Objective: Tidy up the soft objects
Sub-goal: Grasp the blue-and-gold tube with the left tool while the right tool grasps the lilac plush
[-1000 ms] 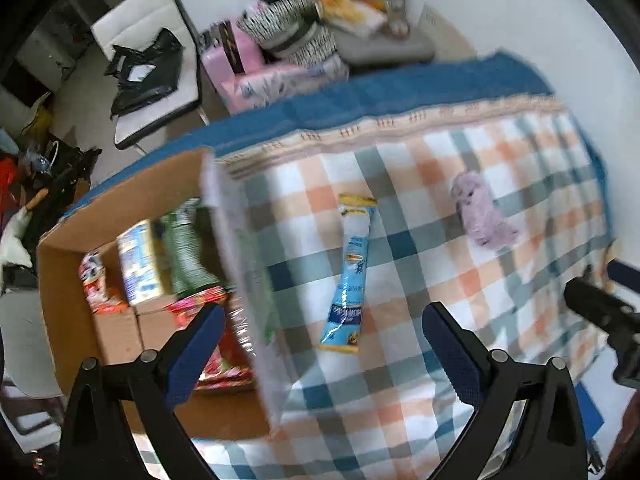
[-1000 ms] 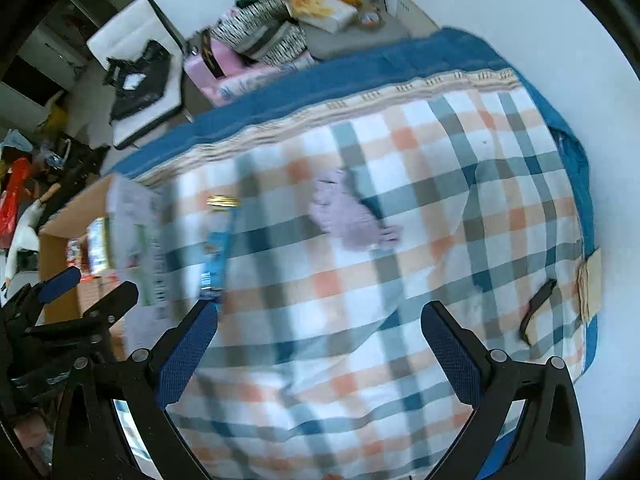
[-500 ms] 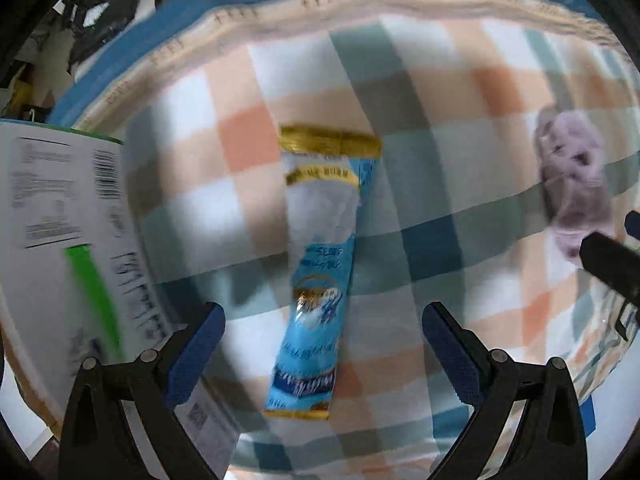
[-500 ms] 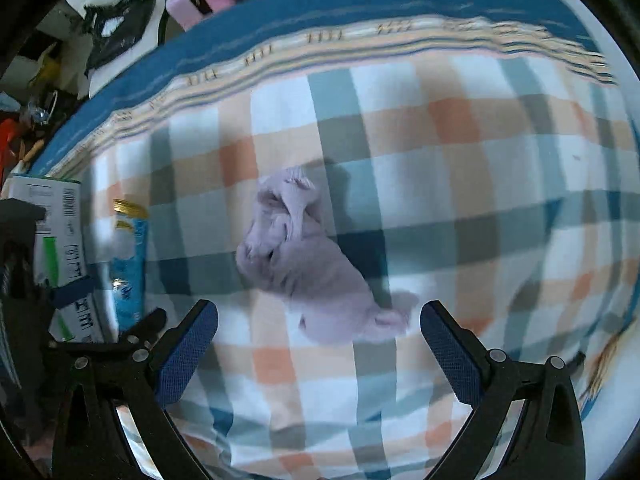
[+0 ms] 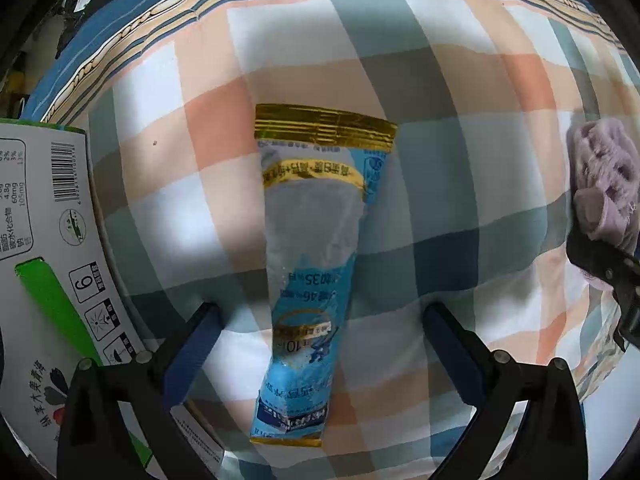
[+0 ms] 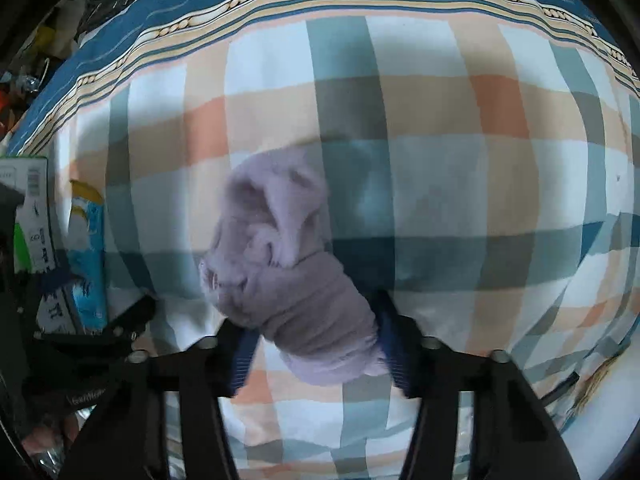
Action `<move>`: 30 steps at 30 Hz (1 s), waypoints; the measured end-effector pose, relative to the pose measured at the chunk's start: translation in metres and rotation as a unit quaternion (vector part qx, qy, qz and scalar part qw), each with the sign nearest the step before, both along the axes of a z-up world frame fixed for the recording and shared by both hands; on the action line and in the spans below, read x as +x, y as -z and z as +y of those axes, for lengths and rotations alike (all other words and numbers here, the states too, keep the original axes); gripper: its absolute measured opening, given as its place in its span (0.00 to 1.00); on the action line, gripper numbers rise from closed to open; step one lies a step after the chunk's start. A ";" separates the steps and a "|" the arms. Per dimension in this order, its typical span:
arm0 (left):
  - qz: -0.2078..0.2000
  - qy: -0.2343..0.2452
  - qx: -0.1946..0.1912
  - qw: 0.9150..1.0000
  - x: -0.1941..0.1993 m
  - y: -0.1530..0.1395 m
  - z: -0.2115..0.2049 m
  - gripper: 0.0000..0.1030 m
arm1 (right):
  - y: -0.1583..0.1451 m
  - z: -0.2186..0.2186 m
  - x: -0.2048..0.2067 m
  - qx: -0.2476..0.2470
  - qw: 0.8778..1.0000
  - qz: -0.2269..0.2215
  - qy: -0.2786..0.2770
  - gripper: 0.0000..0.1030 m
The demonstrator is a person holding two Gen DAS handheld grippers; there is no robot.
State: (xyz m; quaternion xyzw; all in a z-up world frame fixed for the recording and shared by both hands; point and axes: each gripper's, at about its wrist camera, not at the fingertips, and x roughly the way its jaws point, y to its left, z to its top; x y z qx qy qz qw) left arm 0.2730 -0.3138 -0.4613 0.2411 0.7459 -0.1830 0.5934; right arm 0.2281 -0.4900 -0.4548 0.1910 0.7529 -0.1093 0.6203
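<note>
The left gripper (image 5: 320,344) stands with its jaws spread wide, one blue pad on each side of a blue snack pouch (image 5: 316,264), and neither pad touches it. The pouch lies flat on the checked bedspread (image 5: 460,128), long axis running away from the camera, its gold-sealed end farthest off and its lower end reaching back between the fingers. A printed white carton flap (image 5: 48,248) (barcode, green bar and handling symbols visible) fills the left edge of the left wrist view, just beside the left finger. At the right edge of that view sits a lavender sock (image 5: 600,188), partly covered by the dark frame of the other tool. In the right wrist view the right gripper (image 6: 316,344) has its jaws drawn in close, both blue pads pressed against the near end of the same lavender sock (image 6: 280,264). The sock is bunched and wrinkled; its far portion extends forward beyond the fingertips over the checked bedspread (image 6: 460,160), and whether that portion rests on the cloth or is raised cannot be told from this view. The blue pouch (image 6: 88,248) appears again at the left edge of the right wrist view, near the black body of the left tool. A blue striped border runs along the far edge of the bedspread in both views.
</note>
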 end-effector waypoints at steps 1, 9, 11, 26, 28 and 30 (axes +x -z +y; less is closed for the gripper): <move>-0.001 0.001 0.001 1.000 0.001 -0.002 -0.003 0.97 | -0.001 0.002 -0.002 0.006 1.000 0.004 0.001 0.46; 0.046 -0.036 -0.052 0.997 -0.011 -0.018 -0.012 0.35 | -0.010 0.016 -0.012 0.044 0.999 0.001 -0.002 0.47; 0.042 -0.030 -0.046 0.998 -0.013 -0.012 -0.013 0.35 | -0.007 0.014 -0.009 0.046 0.999 -0.003 0.005 0.47; -0.016 -0.043 -0.047 0.998 -0.052 -0.026 -0.013 0.15 | -0.009 0.028 -0.026 0.006 1.000 -0.003 0.028 0.40; -0.027 -0.043 -0.054 0.997 -0.058 -0.036 -0.012 0.15 | -0.016 0.031 -0.031 0.004 1.000 -0.009 0.028 0.40; -0.037 -0.042 -0.065 0.996 -0.062 -0.048 -0.007 0.15 | -0.026 0.034 -0.037 0.005 0.999 -0.019 0.028 0.40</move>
